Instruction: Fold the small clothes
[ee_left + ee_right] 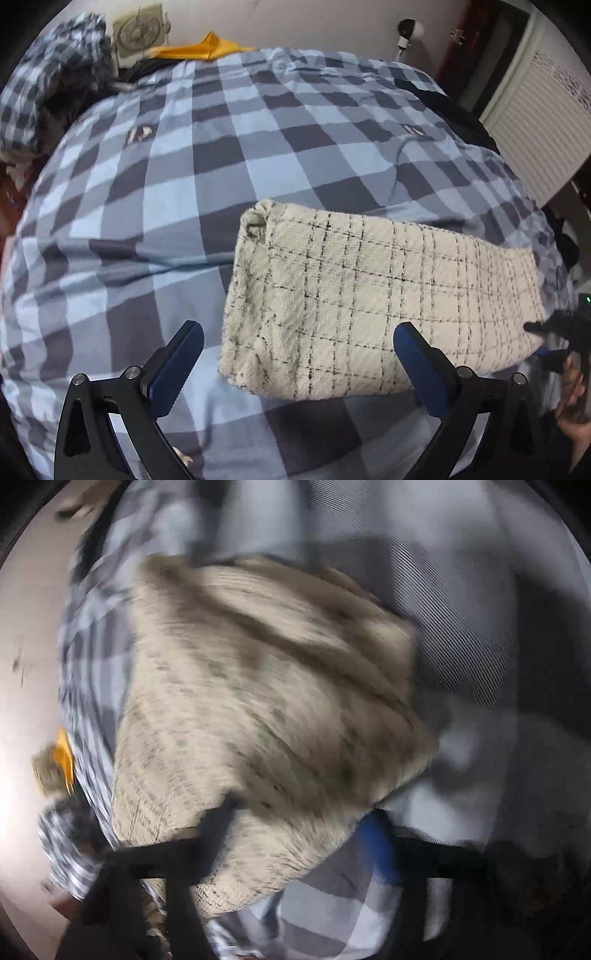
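Note:
A folded cream garment (369, 295) with thin black check lines lies on the blue checked bed cover (221, 147). My left gripper (299, 347) is open, just above the garment's near edge, its left finger over the bed cover and its right finger over the cloth. In the blurred right wrist view the same garment (266, 709) fills the middle. My right gripper (303, 819) is open, its fingers standing either side of the garment's near corner. The right gripper also shows in the left wrist view (554, 328) at the garment's right end.
A rumpled checked cloth pile (55, 74), a small fan (138, 33) and a yellow cloth (203, 48) lie at the bed's far edge by the wall. A dark garment (454, 110) lies at the right edge. A white louvred door (535, 122) stands right.

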